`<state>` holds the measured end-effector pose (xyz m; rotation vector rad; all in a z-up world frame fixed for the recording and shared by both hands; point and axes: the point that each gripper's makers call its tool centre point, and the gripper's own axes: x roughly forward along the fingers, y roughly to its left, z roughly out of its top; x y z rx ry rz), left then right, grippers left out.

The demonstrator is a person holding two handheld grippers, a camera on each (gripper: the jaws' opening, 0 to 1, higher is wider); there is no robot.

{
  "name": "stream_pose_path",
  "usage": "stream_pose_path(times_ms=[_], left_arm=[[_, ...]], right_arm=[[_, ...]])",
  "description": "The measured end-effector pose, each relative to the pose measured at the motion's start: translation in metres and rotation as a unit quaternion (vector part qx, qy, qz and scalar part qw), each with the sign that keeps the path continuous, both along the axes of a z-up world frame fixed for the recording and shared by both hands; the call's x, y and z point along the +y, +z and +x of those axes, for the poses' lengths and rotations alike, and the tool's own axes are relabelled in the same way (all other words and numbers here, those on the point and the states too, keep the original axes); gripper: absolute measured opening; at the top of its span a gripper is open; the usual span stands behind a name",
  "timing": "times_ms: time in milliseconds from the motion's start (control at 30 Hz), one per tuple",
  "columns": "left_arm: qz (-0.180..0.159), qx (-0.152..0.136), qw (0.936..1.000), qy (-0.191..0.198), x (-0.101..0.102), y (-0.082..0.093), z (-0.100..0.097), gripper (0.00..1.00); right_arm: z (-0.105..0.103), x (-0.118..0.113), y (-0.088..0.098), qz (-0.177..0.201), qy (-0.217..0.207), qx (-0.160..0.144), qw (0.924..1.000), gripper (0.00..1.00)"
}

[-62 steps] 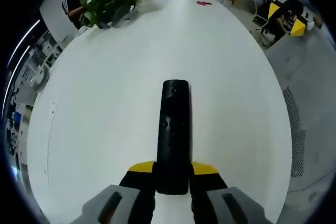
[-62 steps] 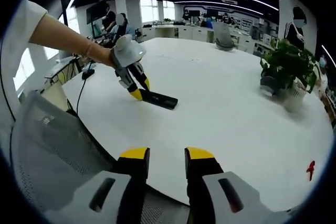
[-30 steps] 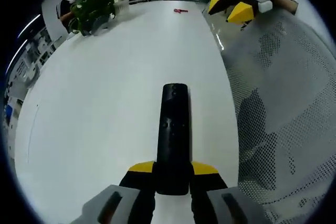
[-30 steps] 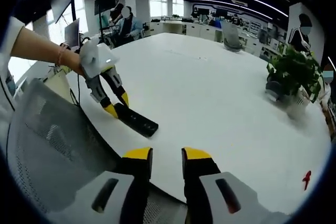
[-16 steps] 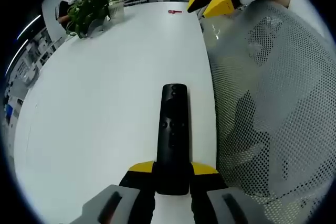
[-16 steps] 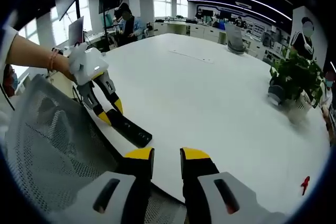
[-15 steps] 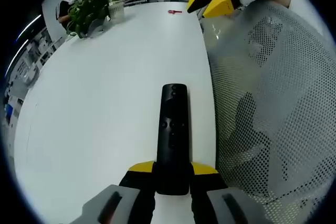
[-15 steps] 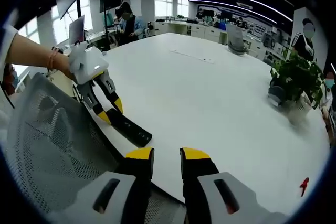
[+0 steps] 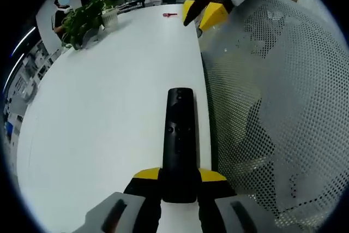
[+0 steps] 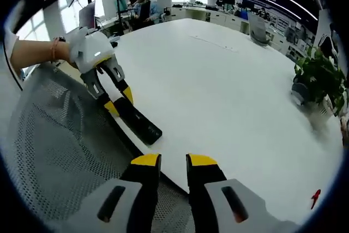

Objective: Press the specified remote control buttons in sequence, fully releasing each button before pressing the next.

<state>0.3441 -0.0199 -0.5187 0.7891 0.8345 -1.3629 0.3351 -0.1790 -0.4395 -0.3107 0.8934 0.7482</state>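
**Now the remote sits at the table's edge, the pressing gripper closing in**

Meanwhile the black remote (image 9: 180, 140) lies along the near edge of the white table (image 9: 109, 107), its near end pinched between the yellow tips of the left gripper (image 9: 180, 181). Over the last two seconds the remote has come from further in on the table to right beside the mesh chair back (image 9: 272, 107). The right gripper view shows the same grip from the side, remote (image 10: 139, 124) held by the left gripper (image 10: 112, 102).

The right gripper (image 10: 167, 162) has drawn nearer, its tips close together with a narrow gap and nothing between them. It appears at the top of the left gripper view (image 9: 204, 12), well apart from the buttons. I judge that no press has begun; the approach is under way.

As for containers, the only one is a pot holding a leafy plant (image 9: 84, 17) at the far side. A small red object (image 9: 170, 15) lies beyond it.
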Motion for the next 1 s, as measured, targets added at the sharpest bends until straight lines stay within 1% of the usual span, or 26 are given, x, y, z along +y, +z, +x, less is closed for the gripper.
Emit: stream_pose_path(times_ms=[33,67,100,133,167,267,300,333,400,500,600,667,733,800,900,1000], left_arm=[[-0.003,-0.002,1.0,0.001,0.0,0.0,-0.001,0.24],[-0.01,-0.004,0.9999,-0.004,0.0,0.0,-0.004,0.24],[-0.013,-0.005,0.9999,-0.008,0.0,0.0,-0.006,0.24],[-0.014,-0.005,0.9998,-0.011,0.0,0.001,-0.008,0.24],[-0.012,-0.006,0.9997,-0.018,-0.001,0.001,-0.01,0.24],[0.0,-0.006,0.9994,-0.035,-0.002,0.0,-0.015,0.24],[0.003,-0.006,0.9993,-0.038,-0.003,0.0,-0.015,0.24],[0.005,-0.005,0.9992,-0.038,-0.004,-0.001,-0.014,0.24],[0.007,-0.002,0.9993,-0.036,-0.002,-0.001,-0.013,0.24],[-0.001,0.004,0.9996,-0.03,-0.001,-0.002,-0.012,0.24],[-0.007,0.007,0.9996,-0.025,-0.002,-0.002,-0.012,0.24],[-0.009,0.008,0.9996,-0.024,-0.002,-0.002,-0.012,0.24],[-0.008,0.009,0.9997,-0.022,-0.003,-0.003,-0.011,0.24],[-0.008,0.009,0.9997,-0.021,-0.003,-0.003,-0.011,0.24],[-0.01,0.011,0.9997,-0.019,-0.003,-0.003,-0.011,0.24],[-0.014,0.013,0.9997,-0.015,-0.003,-0.002,-0.011,0.24]], right_arm=[[-0.004,0.006,0.0,0.008,0.015,0.008,0.9998,0.18],[-0.009,0.011,-0.002,0.013,0.022,0.029,0.9993,0.18],[-0.012,0.013,-0.003,0.009,0.031,0.041,0.9986,0.17],[-0.014,0.014,-0.005,0.0,0.044,0.047,0.9979,0.17],[-0.014,0.017,-0.008,-0.011,0.058,0.048,0.9971,0.17],[-0.015,0.023,-0.016,-0.036,0.079,0.066,0.994,0.15],[-0.013,0.027,-0.019,-0.043,0.089,0.065,0.993,0.15],[-0.012,0.028,-0.02,-0.045,0.093,0.065,0.9925,0.14],[-0.01,0.036,-0.026,-0.055,0.116,0.07,0.9892,0.11],[-0.008,0.045,-0.039,-0.068,0.145,0.086,0.9832,0.06],[-0.008,0.053,-0.049,-0.074,0.172,0.089,0.9782,0.0],[-0.008,0.055,-0.054,-0.079,0.182,0.09,0.9759,0.0],[-0.006,0.056,-0.059,-0.09,0.2,0.081,0.9722,0.0],[-0.004,0.058,-0.061,-0.091,0.204,0.077,0.9717,0.0],[-0.005,0.062,-0.065,-0.087,0.216,0.088,0.9685,0.0],[-0.004,0.064,-0.07,-0.099,0.23,0.081,0.9648,0.0]])
